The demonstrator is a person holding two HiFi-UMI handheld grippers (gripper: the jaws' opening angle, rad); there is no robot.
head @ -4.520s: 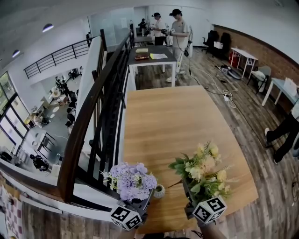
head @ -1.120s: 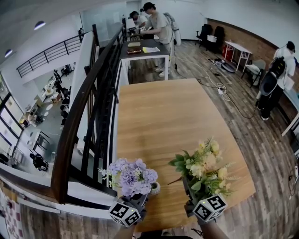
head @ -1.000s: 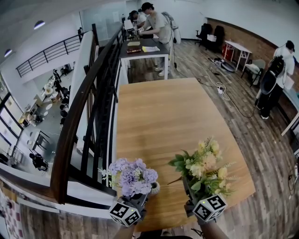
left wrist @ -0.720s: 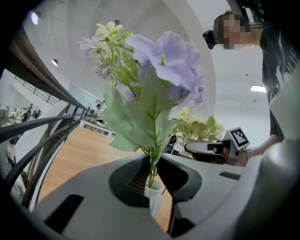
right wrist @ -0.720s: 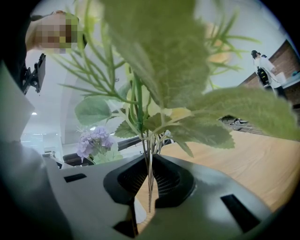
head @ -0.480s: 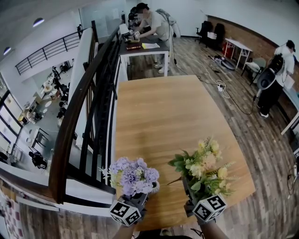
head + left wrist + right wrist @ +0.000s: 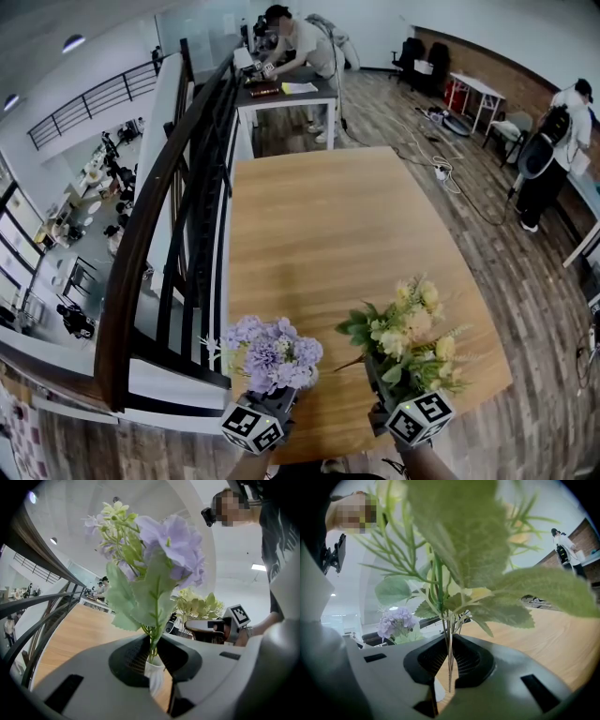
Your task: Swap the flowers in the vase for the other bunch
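My left gripper (image 7: 281, 398) is shut on the stems of a purple bunch (image 7: 270, 354) near the table's front left corner. In the left gripper view the pads (image 7: 136, 656) pinch the green stems (image 7: 152, 645) just above the neck of a small white vase (image 7: 153, 677). In the head view the vase (image 7: 310, 376) is almost hidden behind the purple blooms. My right gripper (image 7: 375, 382) is shut on the thin stems (image 7: 449, 653) of a yellow and green bunch (image 7: 408, 342), held upright to the right of the vase. The purple bunch (image 7: 396, 620) also shows in the right gripper view.
The wooden table (image 7: 337, 234) stretches away from me. A dark railing (image 7: 164, 234) runs along its left edge, with a drop to a lower floor beyond. A person works at a far table (image 7: 286, 89). Another person (image 7: 548, 155) stands at the right, by floor cables (image 7: 441, 169).
Both grippers and their bunches have stayed almost in place. The vase shows less from behind the purple blooms than before. The people in the background have shifted.
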